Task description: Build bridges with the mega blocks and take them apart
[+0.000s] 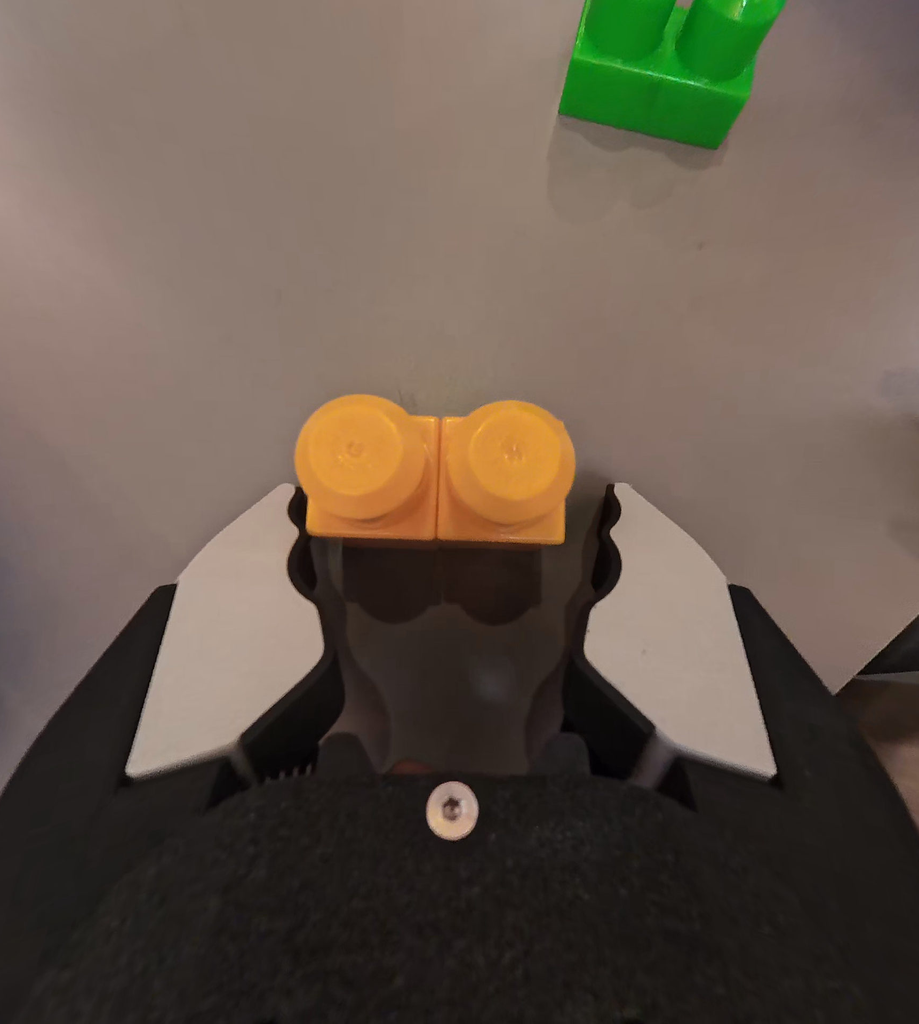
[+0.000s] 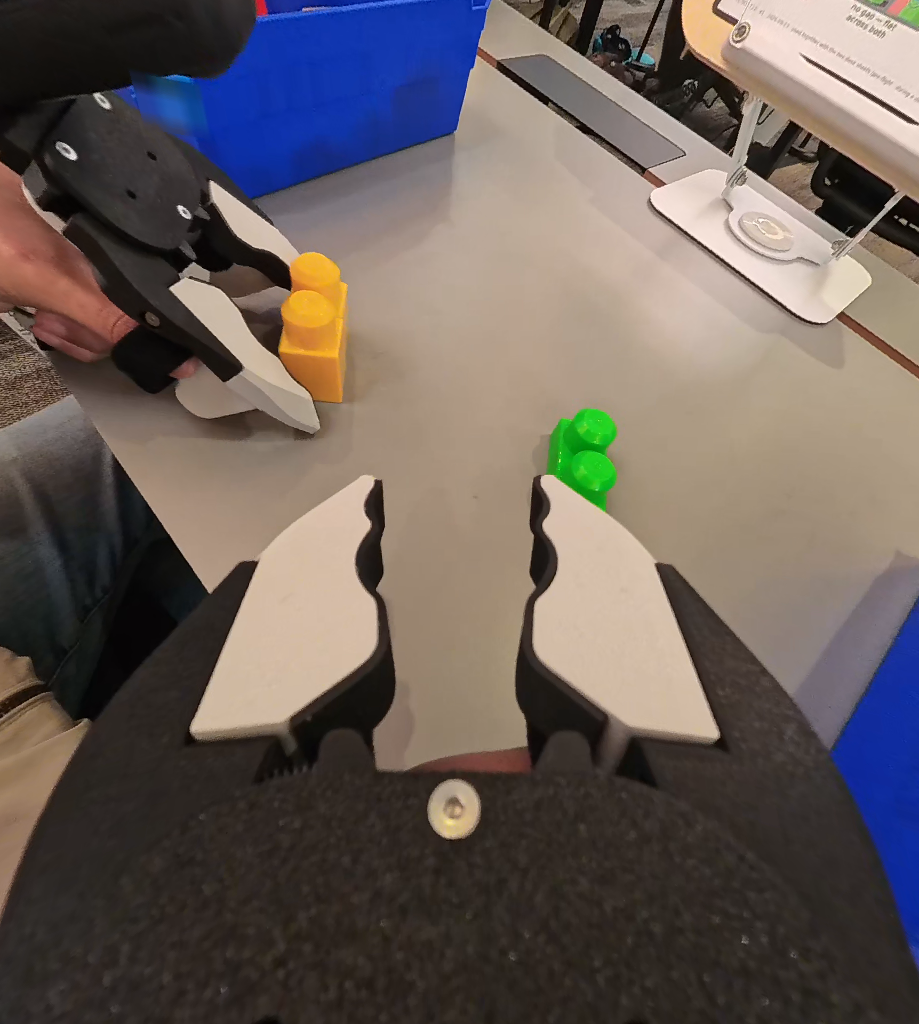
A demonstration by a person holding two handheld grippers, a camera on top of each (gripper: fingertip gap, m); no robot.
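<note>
Yellow block stands upright on the tabletop between the left tool's open, untouching fingers (likely lining up a grasp), while the right tool hangs open and empty beside the toppled green block.

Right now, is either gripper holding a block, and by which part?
Neither. The left gripper stands open around the orange block, gaps showing both sides. The right gripper is open and empty near the green block.

A grey table lies beneath and ahead of the fingers. A blue bin stands on it far ahead, left of the fingers. A white stand carrying a tilted white board sits far ahead to the right. A second blue bin lies just right of the fingers.
</note>
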